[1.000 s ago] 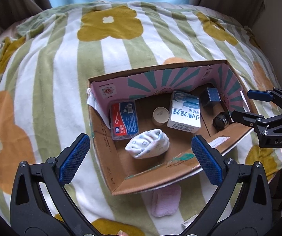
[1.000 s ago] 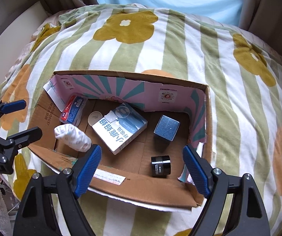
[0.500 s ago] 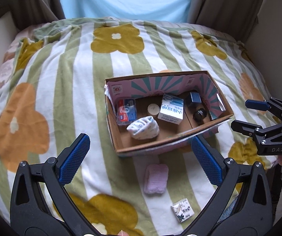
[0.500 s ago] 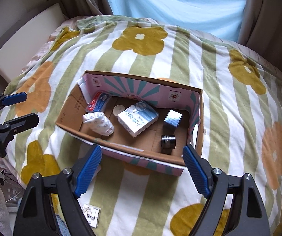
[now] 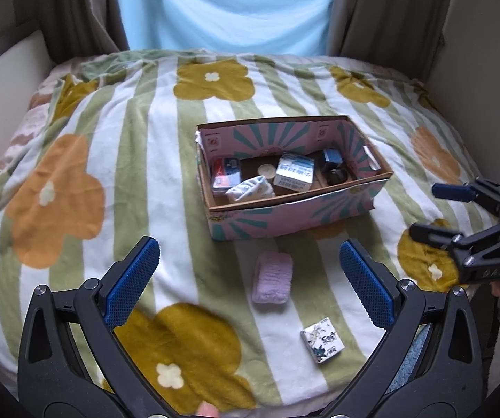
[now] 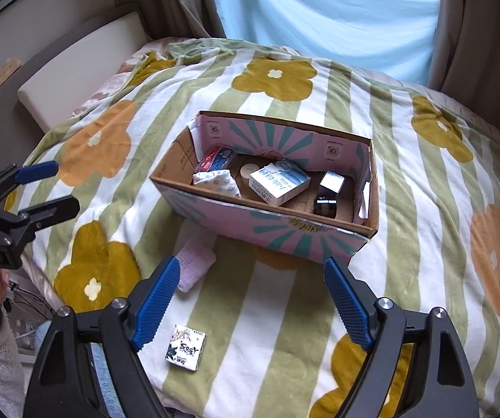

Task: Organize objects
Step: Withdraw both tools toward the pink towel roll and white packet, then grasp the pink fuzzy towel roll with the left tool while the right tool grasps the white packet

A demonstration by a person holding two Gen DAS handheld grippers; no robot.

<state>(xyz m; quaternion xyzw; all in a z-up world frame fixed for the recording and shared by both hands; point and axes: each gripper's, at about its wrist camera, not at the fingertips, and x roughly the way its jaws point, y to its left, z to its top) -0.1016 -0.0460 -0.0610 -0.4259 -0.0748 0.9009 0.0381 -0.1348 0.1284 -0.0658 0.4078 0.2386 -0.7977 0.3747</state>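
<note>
Lying beyond both tongs (image 5: 250, 275) (image 6: 250, 299) — box (image 5: 295, 216)

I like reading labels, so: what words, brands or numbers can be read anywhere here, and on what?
"DAS": on the right tongs.
"GenRobot.AI": on the left tongs.
"Rosy", uncertainly: on the small patterned box.
White and blue carton: characters too blurred to read.
Red and blue packet, cardboard box side wall: print too small.
</note>
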